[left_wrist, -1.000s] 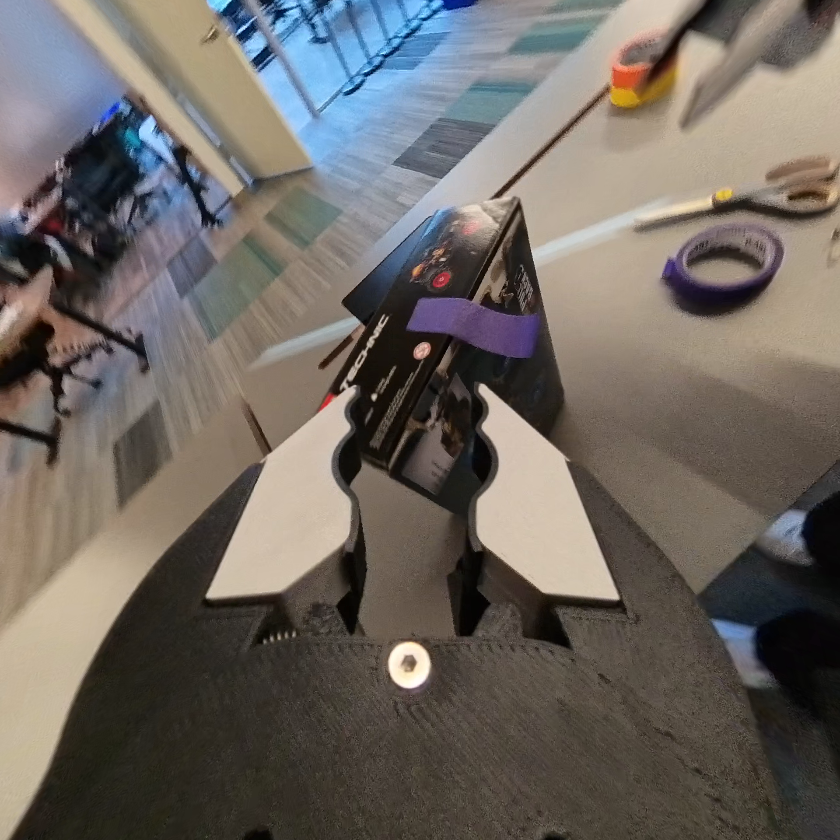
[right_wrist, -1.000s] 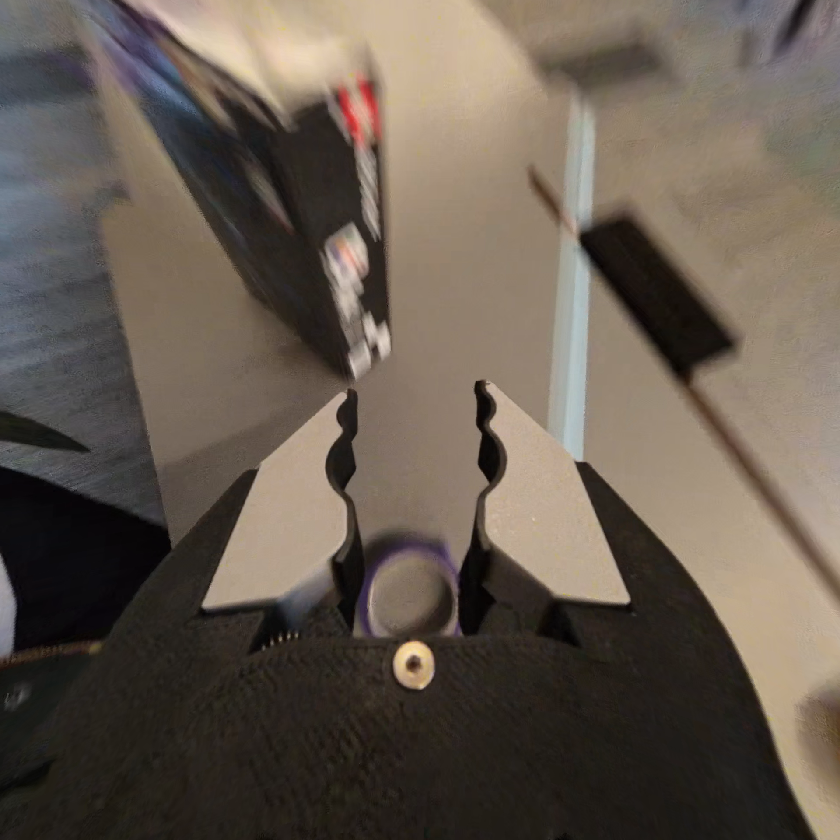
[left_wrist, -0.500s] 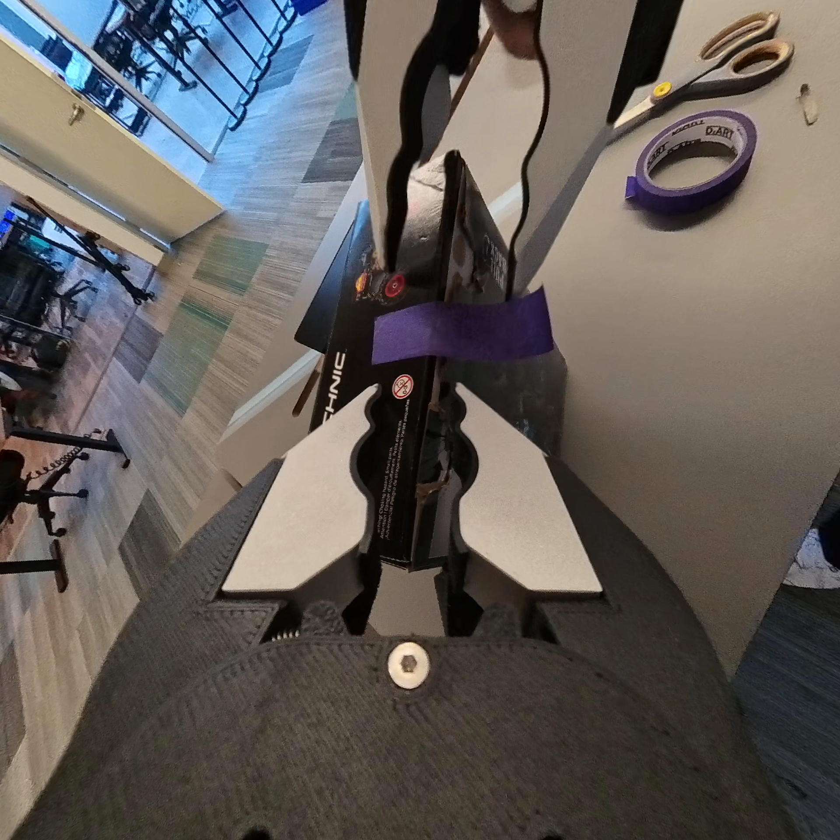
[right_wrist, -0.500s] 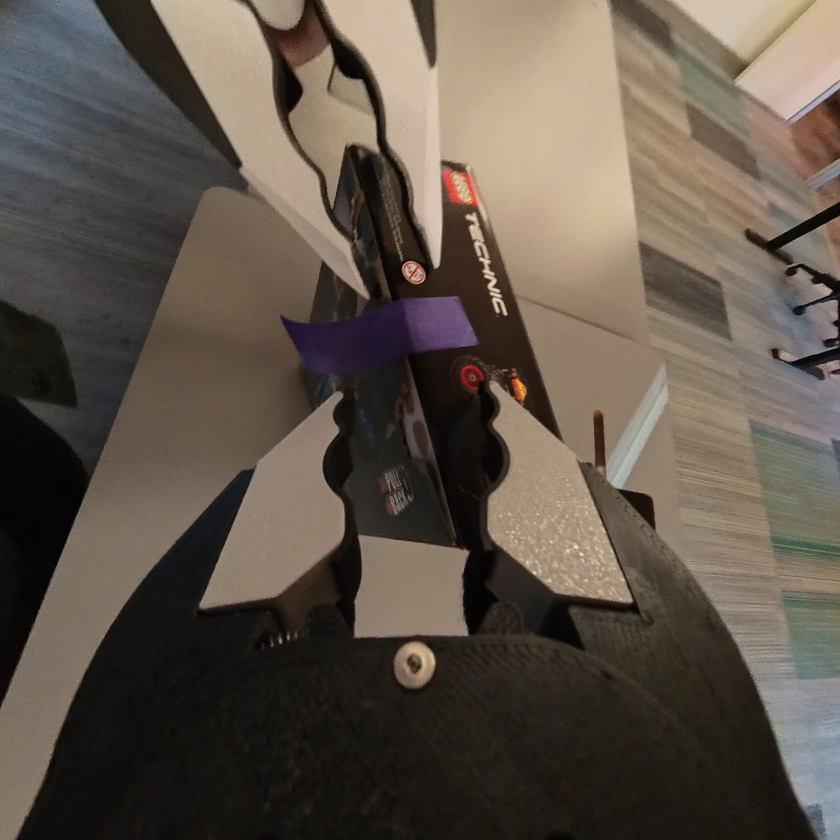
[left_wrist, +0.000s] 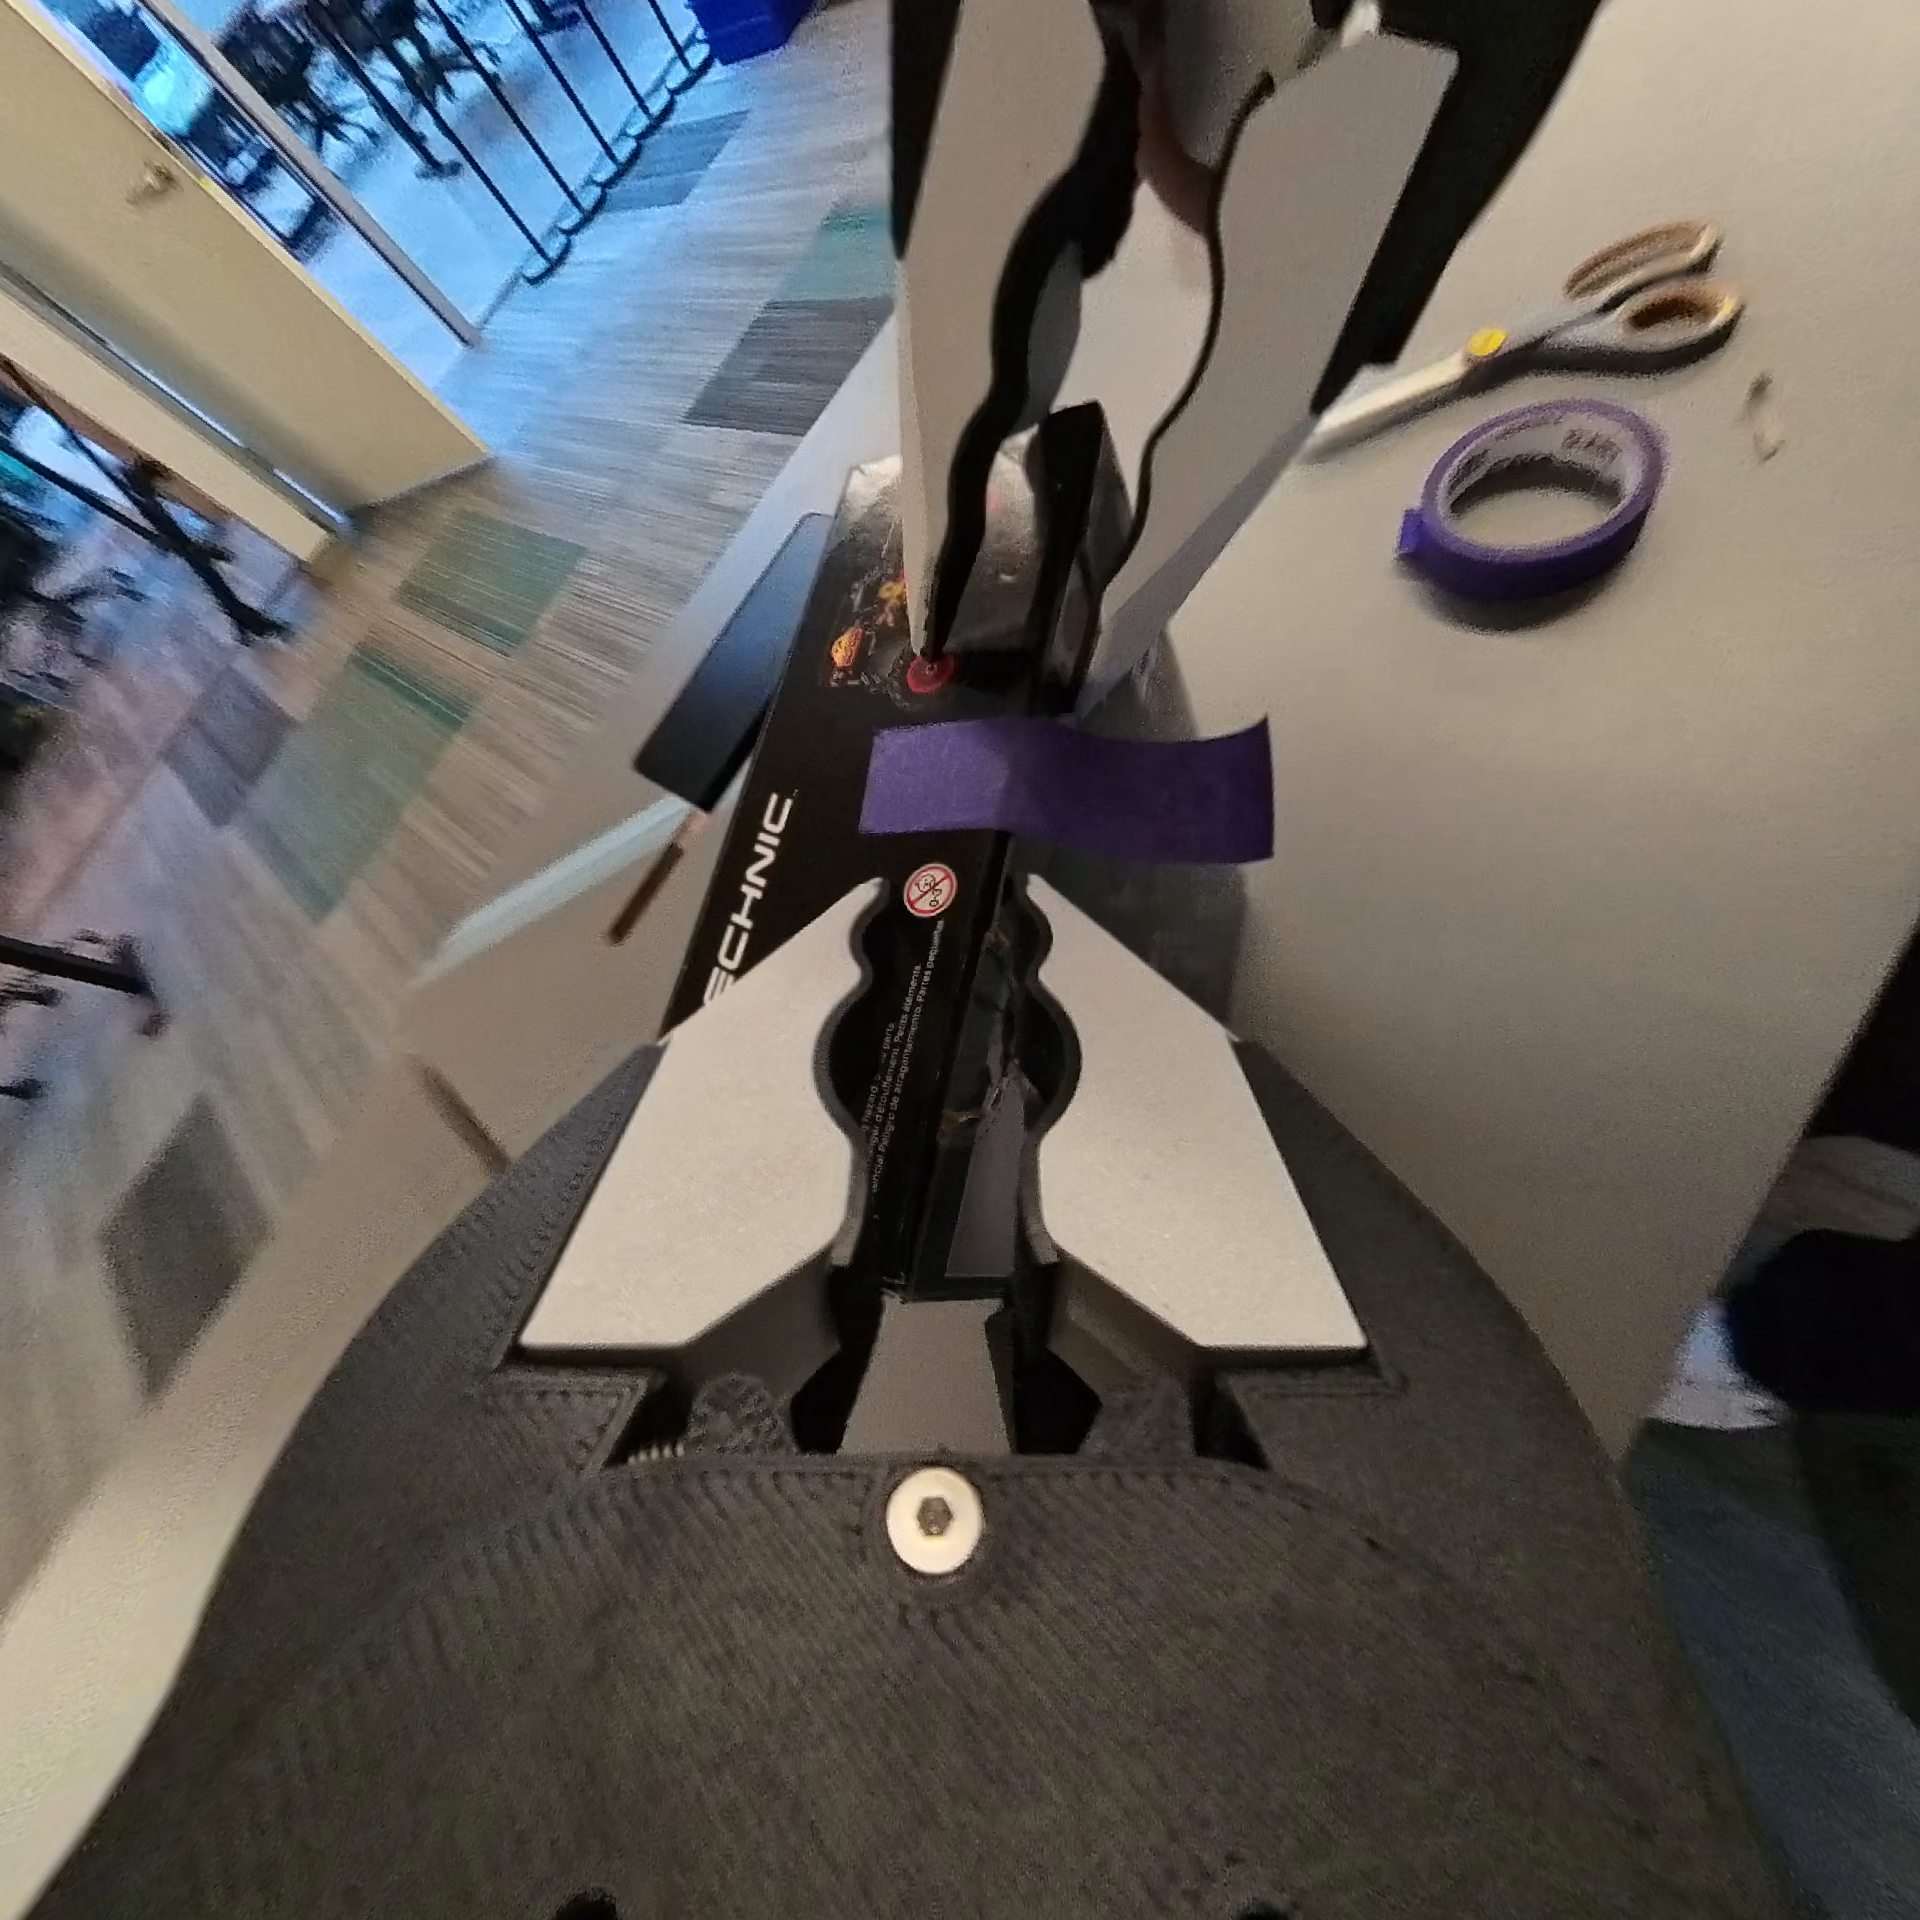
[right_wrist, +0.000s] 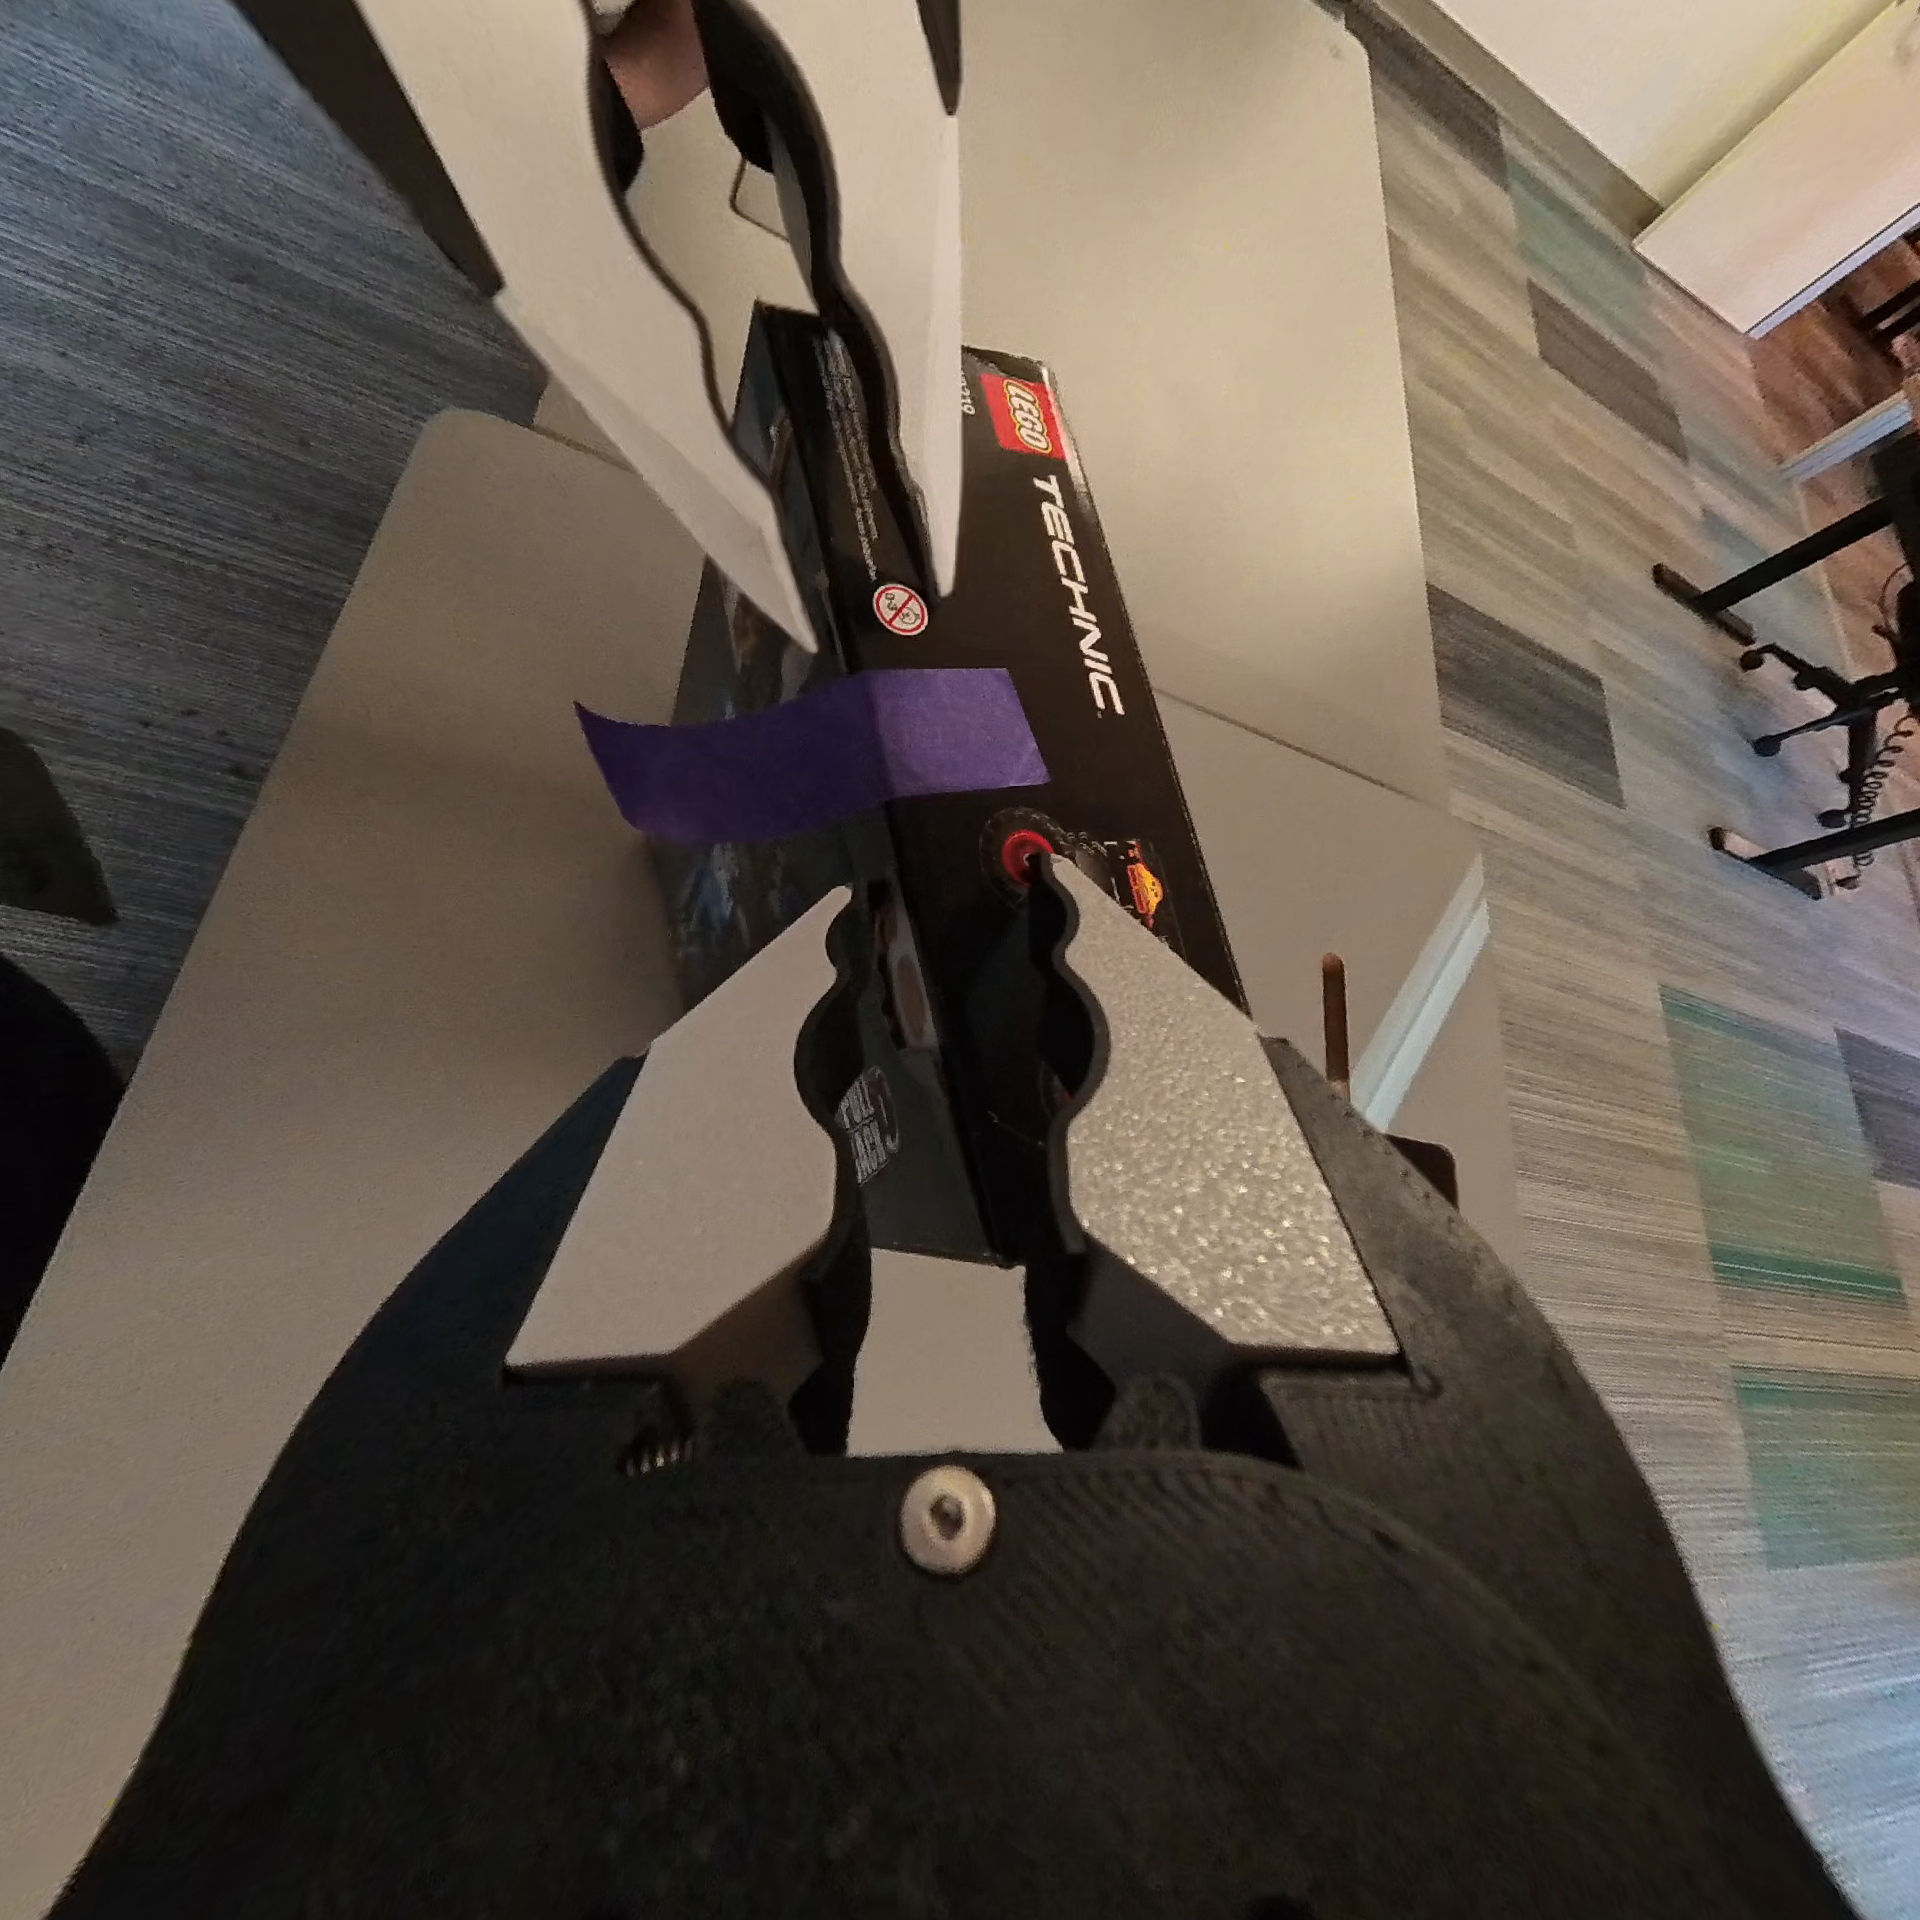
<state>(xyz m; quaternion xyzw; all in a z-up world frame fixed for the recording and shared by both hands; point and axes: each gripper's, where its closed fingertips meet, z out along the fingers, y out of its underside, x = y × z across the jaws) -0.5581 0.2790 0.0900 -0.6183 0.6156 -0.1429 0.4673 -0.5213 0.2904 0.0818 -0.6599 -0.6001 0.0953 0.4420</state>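
Open tabletop (left_wrist: 1558, 935) beside box (left_wrist: 790, 831)

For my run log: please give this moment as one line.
left claw: shut on black box | right claw: shut on black box | purple tape strip: across box edge

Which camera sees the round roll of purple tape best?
The left wrist view. The roll of purple tape lies flat on the grey table in plain sight there, near the scissors. The right wrist view does not show the roll at all, only the purple strip stuck on the black box.
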